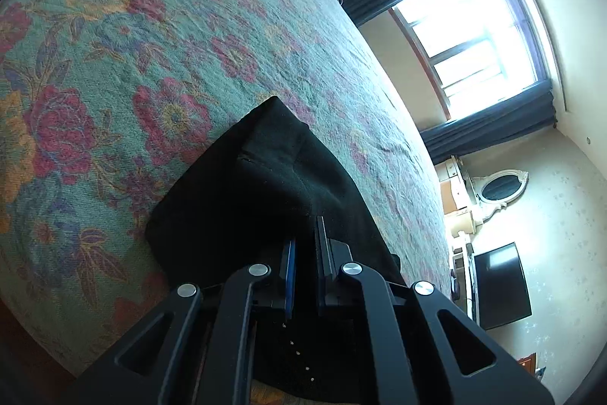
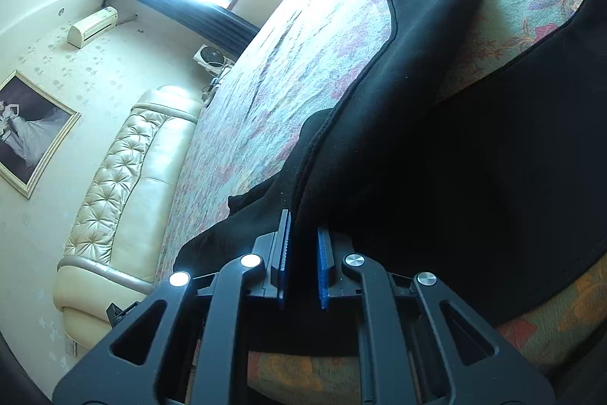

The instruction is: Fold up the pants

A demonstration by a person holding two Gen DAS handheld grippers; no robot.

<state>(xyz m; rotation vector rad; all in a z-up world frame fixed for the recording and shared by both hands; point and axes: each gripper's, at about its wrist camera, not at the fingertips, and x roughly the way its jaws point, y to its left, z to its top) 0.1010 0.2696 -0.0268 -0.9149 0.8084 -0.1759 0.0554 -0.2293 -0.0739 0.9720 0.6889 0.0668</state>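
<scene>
Pants (image 2: pixel 436 147) apparently pinched between both tools' pads (image 2: pixel 323 264)

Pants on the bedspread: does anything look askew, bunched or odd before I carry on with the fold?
Nothing damaged. The black pants lie uneven: one leg runs off at a slant across the floral bedspread, apart from the main panel. Both the left gripper and the right gripper are shut on fabric.

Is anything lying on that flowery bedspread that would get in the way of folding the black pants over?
Nothing visible does. Both the left gripper and right gripper already pinch the black fabric pants, and the floral bedspread ahead shows only bare cloth.
</scene>
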